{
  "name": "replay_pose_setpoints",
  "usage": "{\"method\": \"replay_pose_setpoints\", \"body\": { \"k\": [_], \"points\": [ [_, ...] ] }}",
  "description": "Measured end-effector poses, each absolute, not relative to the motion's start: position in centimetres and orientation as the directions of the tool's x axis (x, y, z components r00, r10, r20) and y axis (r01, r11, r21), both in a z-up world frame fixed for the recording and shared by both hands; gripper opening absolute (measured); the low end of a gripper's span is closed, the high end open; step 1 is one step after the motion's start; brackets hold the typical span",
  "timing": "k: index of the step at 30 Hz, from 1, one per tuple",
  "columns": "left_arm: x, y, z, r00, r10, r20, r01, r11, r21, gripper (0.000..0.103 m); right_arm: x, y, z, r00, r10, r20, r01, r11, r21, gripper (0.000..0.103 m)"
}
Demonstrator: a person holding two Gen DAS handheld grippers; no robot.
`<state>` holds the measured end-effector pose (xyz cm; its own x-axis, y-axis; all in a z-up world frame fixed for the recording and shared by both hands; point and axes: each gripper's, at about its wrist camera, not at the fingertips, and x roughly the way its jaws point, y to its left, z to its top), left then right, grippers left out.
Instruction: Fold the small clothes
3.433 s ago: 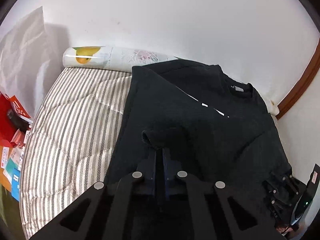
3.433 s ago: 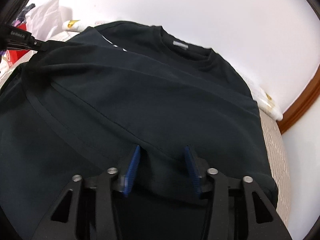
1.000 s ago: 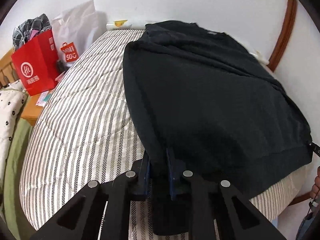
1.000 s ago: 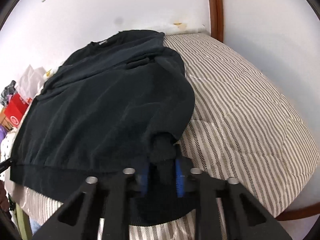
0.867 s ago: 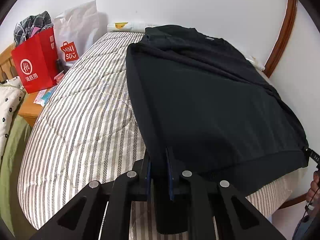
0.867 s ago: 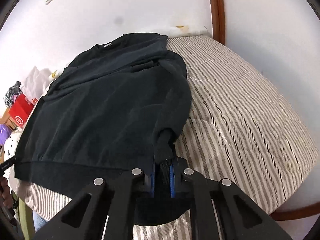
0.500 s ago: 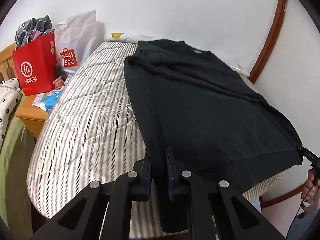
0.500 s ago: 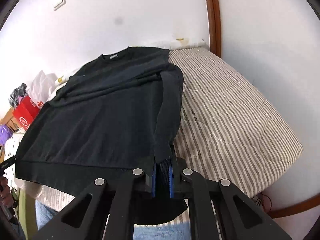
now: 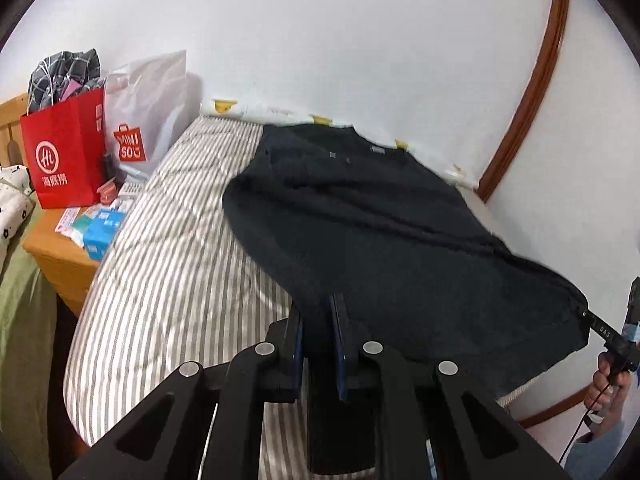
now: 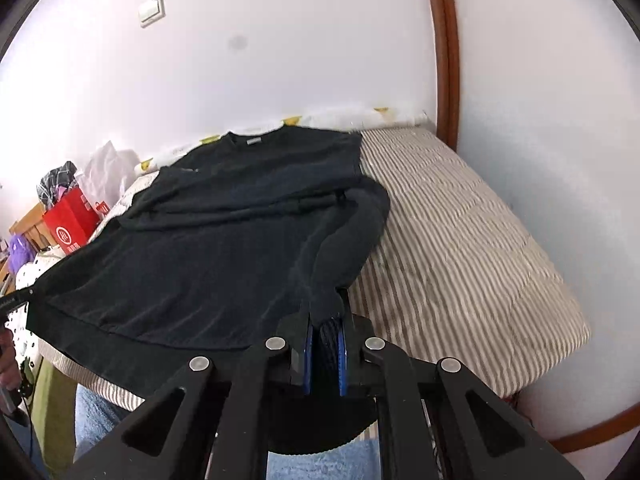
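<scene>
You've pulled back w/ both grips: left gripper [image 9: 318, 334] and right gripper [image 10: 324, 354] each clamped tight on the hem corners of the black long-sleeved knit sweatshirt [image 10: 208, 248], now stretched taut over the striped quilted mattress [image 10: 460, 248], sleeves tucked in, so bottom-up fold looks next.

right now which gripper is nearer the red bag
Left. The left gripper clamps the black sweater on the red bag's side of the bed; the right gripper clamps the opposite corner.
</scene>
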<state>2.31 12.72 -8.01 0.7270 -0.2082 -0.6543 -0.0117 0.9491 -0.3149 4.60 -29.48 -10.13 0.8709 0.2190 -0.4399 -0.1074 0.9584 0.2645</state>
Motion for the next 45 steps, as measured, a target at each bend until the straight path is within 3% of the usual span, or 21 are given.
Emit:
{"method": "replay_pose_setpoints", "body": {
  "k": [9,23,33,45],
  "points": [
    [8.1,14.8,-5.5,0.766,-0.186,-0.616,-0.042,0.941,-0.336,0.012,9.4,-29.7,-4.7,0.904,0.246,-0.35,-0.156,0.951,0.265,0.009],
    [21.1,15.5,-5.2,0.777,-0.12,-0.618,-0.08,0.955,-0.285,0.012,22.5,-28.7,-1.4,0.906,0.25,-0.34,-0.135,0.935,0.328,0.009],
    [30.1,15.2,-8.4,0.748,-0.085,-0.658,-0.119,0.959,-0.258,0.012,31.3,-27.8,-2.4,0.894,0.228,-0.386,-0.093,0.936,0.338,0.009],
    [34.1,14.8,-11.8,0.693,-0.086,-0.716,-0.128,0.963,-0.239,0.014,38.2,-27.3,-5.9,0.83,0.176,-0.53,-0.002,0.95,0.312,0.012]
  ]
}}
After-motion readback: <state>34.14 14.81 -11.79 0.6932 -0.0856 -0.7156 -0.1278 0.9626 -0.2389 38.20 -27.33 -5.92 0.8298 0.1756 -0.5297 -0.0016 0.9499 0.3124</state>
